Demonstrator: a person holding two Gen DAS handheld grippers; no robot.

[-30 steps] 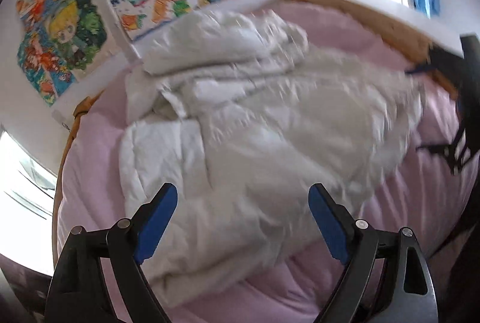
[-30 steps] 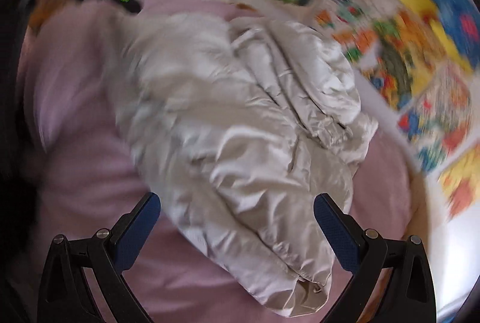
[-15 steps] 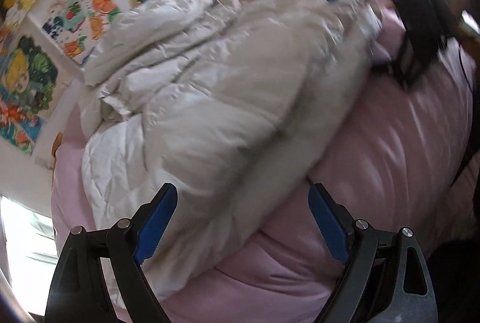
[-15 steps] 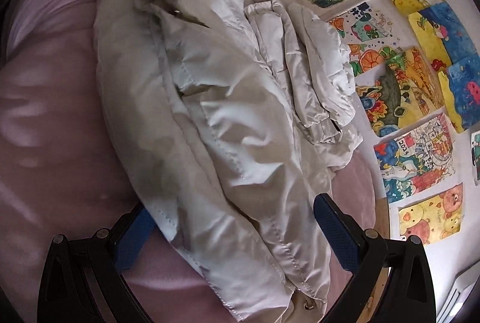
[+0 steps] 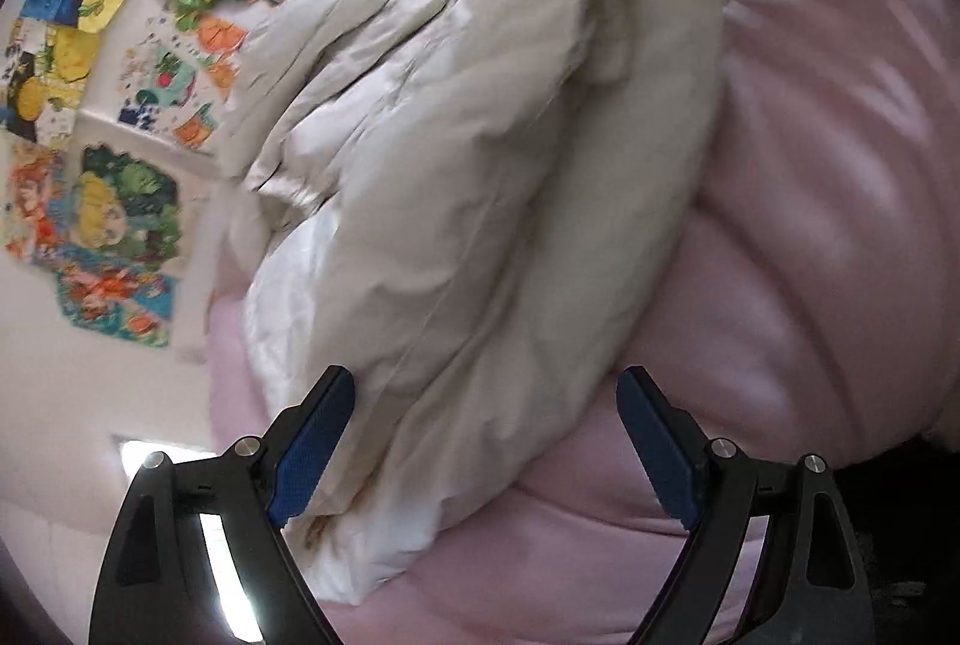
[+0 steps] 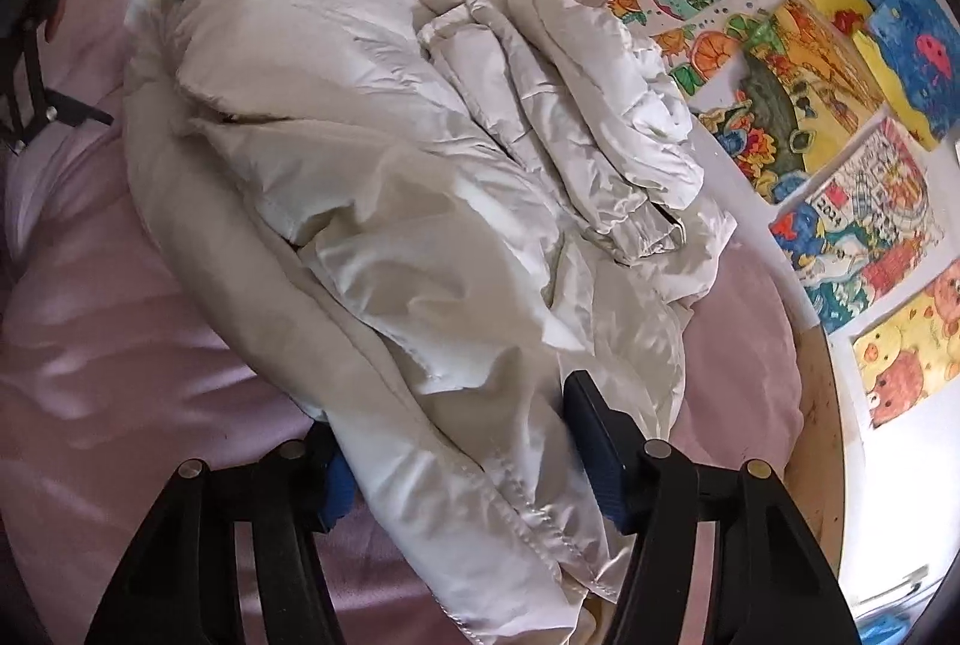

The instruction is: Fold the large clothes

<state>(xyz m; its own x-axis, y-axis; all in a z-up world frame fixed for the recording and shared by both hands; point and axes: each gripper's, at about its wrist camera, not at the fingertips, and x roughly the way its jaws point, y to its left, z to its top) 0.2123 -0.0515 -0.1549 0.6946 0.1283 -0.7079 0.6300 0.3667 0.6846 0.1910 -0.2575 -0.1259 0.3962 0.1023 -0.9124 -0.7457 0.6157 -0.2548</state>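
**both tongs at the jacket's ends, fold not yet made**

a pink bedspread [image 6: 108, 321] covers the bed, beside a white wall papered with bright children's drawings [image 6: 840, 63]. the white puffer jacket [image 6: 420, 201] lies across the bedspread in a long, rumpled heap, sleeves bunched toward the wall side. the right gripper [image 6: 462, 441] has just been closing, its jaws now astride the jacket's near hem with cloth between them; whether the pads press it yet i cannot tell. the left gripper [image 5: 486, 441] stands wide open over the other end, its left pad touching the fabric edge, nothing clamped. as i judge it, the task is early: no neat fold shows, and gripping, straightening and folding all remain.
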